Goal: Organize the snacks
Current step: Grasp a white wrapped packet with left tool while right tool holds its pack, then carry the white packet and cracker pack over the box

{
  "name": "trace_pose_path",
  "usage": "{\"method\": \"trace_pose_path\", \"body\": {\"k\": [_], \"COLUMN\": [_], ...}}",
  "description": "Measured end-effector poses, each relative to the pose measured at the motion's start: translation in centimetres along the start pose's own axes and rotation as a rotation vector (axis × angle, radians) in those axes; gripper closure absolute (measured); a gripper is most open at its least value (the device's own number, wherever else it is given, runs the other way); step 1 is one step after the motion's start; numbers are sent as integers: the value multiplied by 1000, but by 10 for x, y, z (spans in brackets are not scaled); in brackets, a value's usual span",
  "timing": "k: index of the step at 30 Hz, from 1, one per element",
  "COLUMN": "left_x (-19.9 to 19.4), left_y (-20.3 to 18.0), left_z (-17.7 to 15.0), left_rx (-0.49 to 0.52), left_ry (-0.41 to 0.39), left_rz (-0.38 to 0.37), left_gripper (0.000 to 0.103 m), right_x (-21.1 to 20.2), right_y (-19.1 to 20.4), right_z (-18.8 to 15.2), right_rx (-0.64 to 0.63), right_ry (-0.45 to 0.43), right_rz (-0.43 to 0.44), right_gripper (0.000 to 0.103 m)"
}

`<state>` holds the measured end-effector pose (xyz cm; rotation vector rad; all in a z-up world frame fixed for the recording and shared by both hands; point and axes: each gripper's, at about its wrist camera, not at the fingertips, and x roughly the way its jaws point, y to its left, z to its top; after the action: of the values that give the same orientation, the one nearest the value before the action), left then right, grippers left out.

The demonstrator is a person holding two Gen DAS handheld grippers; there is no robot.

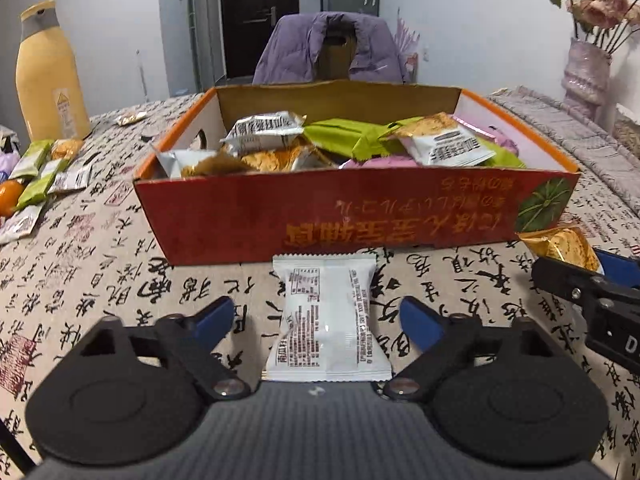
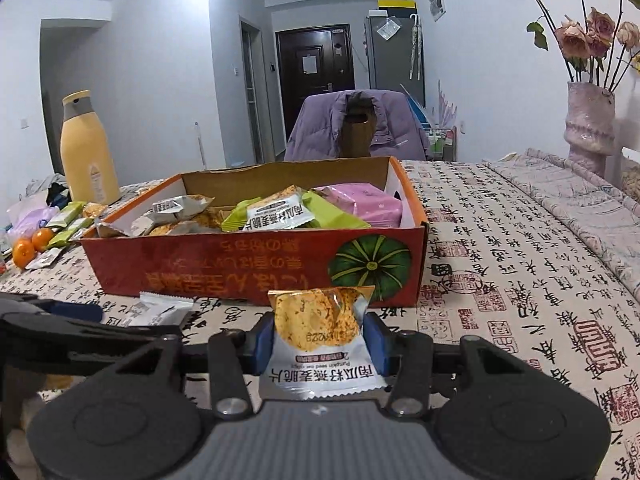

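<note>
A white snack packet (image 1: pixel 326 320) lies flat on the patterned tablecloth just in front of the red cardboard box (image 1: pixel 320 208). My left gripper (image 1: pixel 316 306) straddles it, open, with both blue pads clear of its sides. My right gripper (image 2: pixel 320 328) is shut on a gold-and-white oat crisp packet (image 2: pixel 320 316), held upright near the box's front right corner. It also shows at the right edge of the left wrist view, where the right gripper (image 1: pixel 580 280) carries the gold packet (image 1: pixel 560 244). The box (image 2: pixel 240 276) holds several silver, green and pink packets.
Several loose snack packets (image 1: pixel 44 172) and two oranges (image 2: pixel 32 246) lie at the table's left, beside a tall yellow bottle (image 1: pixel 48 76). A vase of dried roses (image 1: pixel 586 72) stands at the back right. Behind the box is a chair with a purple jacket (image 1: pixel 328 48).
</note>
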<state>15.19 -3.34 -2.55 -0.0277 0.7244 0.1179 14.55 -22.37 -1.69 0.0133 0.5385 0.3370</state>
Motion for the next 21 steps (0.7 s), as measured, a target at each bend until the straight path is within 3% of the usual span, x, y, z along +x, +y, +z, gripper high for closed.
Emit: {"method": "trace_pose_path", "body": {"k": [4,8,15,21], "left_x": [3,-1,-7,-29], "left_y": [0,-2,1,3], "left_z": [-2,-2,-5,-3], "left_rx": [-11,-3,-7,2], "left_ry": [-1,-25,-50,-116], "left_rz": [5,-19,-35,-51], "left_gripper": [24,58,62,62], "right_x": [2,1,0,-10], "right_y": [1,2,5,5], "right_z": [-2,-3,-3,2], "right_rx": [-4,-8,-21,-22], "right_ry": [3,-1,-2,-34], "right_rz": [5,12,6,-4], "right_gripper": [57,57,57,57]}}
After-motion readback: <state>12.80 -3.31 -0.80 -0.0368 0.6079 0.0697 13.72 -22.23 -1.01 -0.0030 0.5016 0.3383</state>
